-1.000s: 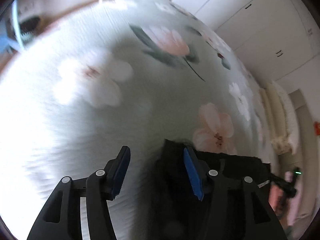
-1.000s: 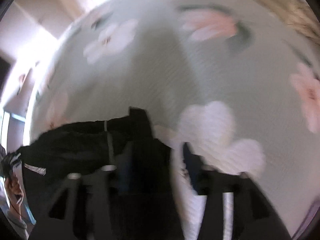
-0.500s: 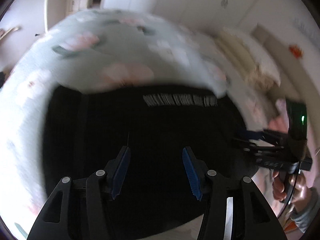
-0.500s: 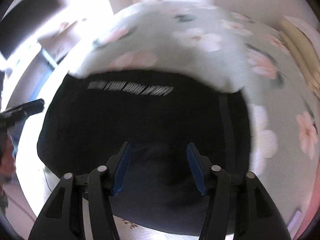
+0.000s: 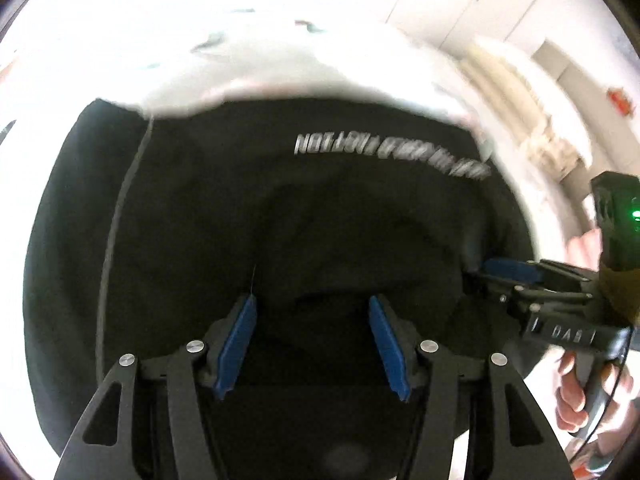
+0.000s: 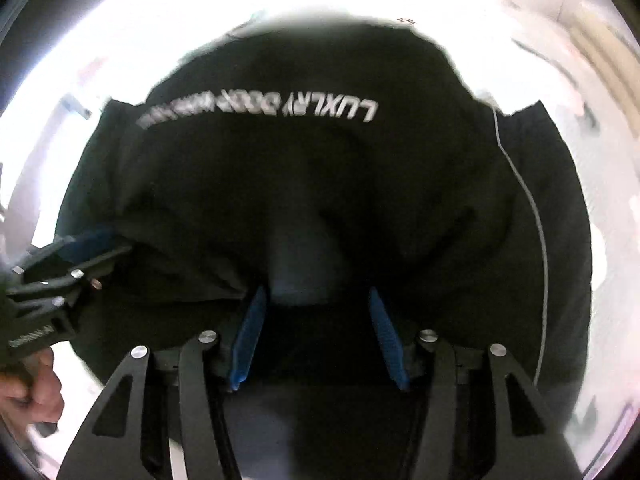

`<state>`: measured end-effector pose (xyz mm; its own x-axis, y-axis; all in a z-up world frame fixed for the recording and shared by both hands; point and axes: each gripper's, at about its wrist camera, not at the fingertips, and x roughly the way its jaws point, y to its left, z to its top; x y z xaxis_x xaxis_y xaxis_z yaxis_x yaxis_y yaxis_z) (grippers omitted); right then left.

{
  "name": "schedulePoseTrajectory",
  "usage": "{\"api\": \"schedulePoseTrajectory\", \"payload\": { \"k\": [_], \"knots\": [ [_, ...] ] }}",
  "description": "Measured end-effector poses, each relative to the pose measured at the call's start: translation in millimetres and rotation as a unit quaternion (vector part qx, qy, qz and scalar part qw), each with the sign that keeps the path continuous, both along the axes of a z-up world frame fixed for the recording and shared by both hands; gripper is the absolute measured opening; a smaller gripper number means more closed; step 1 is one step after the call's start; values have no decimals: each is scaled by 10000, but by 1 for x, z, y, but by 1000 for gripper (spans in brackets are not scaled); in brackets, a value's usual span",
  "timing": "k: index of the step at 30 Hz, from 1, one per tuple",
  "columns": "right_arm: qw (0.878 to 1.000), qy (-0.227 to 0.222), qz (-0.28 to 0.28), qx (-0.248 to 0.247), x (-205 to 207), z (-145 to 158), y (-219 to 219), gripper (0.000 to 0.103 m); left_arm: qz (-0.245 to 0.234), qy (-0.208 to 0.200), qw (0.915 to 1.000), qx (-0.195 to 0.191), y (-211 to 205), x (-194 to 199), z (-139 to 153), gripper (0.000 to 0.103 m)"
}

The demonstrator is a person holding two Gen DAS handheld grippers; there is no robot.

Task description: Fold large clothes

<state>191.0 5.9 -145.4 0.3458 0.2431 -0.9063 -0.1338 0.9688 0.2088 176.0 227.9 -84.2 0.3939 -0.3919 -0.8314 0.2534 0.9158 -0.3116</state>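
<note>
A large black garment (image 5: 320, 208) with white lettering lies spread on a pale floral bedspread (image 5: 304, 64) and fills both views; it also shows in the right wrist view (image 6: 320, 184). My left gripper (image 5: 312, 340) is open, its blue pads wide apart just above the near edge of the cloth. My right gripper (image 6: 316, 332) is open too, over the near edge, with a fold of cloth beside its left pad. Each gripper shows in the other's view, the right one (image 5: 520, 280) and the left one (image 6: 68, 256), both at the garment's side edges.
White wardrobe doors (image 5: 472, 4) stand behind the bed. A cream pillow or bedding (image 5: 532, 92) lies at the far right of the bed. The bedspread is overexposed around the garment. A thin white cord (image 6: 528, 208) runs down the garment's side.
Both grippers have swung from the bare bedspread back to the garment and come closer. The garment now fills the views. The jaws stay open.
</note>
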Motion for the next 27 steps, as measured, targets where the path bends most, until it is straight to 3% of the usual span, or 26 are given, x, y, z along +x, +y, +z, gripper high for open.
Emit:
{"api": "schedulePoseTrajectory", "payload": {
  "k": [3,6,8,10,12,18,22,27],
  "knots": [
    [9985,-524,-112,123,10,42,-10,57,77,-394,9991,-148,4,8,34,60],
    [9967,-783,-192,44,38,55,-11,57,135,-319,9994,-94,-1,33,32,60],
    [9977,-599,-311,-6,61,38,-9,57,256,103,9995,136,-4,53,7,60],
    [9990,19,-440,-84,89,-1,-17,59,402,508,9977,212,-3,75,-22,67],
    [9979,340,-519,157,107,-34,-25,60,485,508,9974,134,1,85,-31,72],
    [9988,97,-482,38,102,-35,-20,62,366,431,9984,37,3,81,-33,75],
    [9983,-45,-484,334,94,-28,-32,66,302,382,9986,-211,15,74,-26,75],
    [9970,-344,-513,463,48,1,-53,71,412,258,9987,-152,49,37,-10,75]
  ]
}}
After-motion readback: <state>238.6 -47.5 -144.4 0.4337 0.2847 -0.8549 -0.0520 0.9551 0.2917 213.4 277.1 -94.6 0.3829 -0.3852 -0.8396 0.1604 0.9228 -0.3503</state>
